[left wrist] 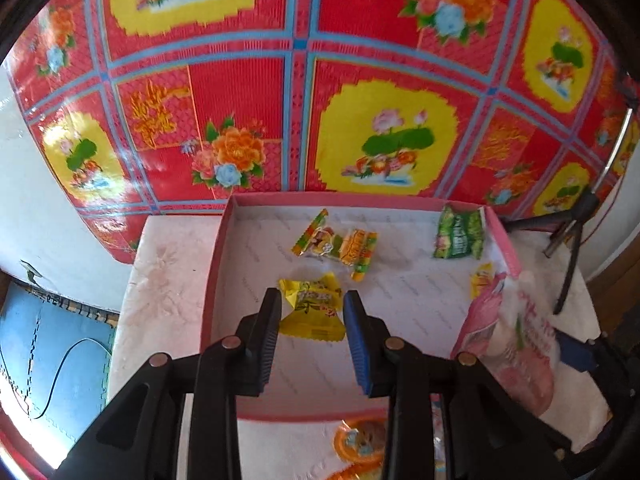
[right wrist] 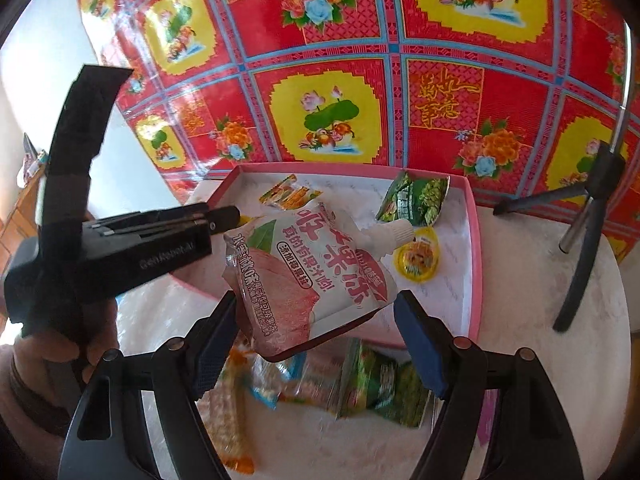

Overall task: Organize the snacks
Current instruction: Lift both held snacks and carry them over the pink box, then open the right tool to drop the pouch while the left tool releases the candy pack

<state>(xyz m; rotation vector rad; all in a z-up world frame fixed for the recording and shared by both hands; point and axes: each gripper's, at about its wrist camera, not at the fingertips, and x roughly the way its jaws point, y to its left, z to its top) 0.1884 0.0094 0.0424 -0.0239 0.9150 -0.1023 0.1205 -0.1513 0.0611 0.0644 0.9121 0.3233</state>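
Note:
A pink shallow box (left wrist: 218, 264) sits on a pale table; it also shows in the right wrist view (right wrist: 476, 248). Inside lie orange-yellow packets (left wrist: 340, 246), a green packet (left wrist: 460, 234) and a yellow packet (left wrist: 312, 308). My left gripper (left wrist: 312, 304) is open, its fingers either side of the yellow packet inside the box. My right gripper (right wrist: 316, 308) is open around a pink jelly pouch (right wrist: 308, 272) with a white cap, which rests tilted on the box's near rim. The pouch shows at the right in the left wrist view (left wrist: 516, 344). A yellow jelly cup (right wrist: 418, 258) lies in the box.
Loose snacks lie on the table in front of the box: green packets (right wrist: 384, 392), orange packets (right wrist: 236, 400) and an orange cup (left wrist: 360, 440). A black tripod (right wrist: 588, 232) stands at the right. A red floral sheet (left wrist: 300, 80) hangs behind. The left gripper's body (right wrist: 120, 240) is at the left.

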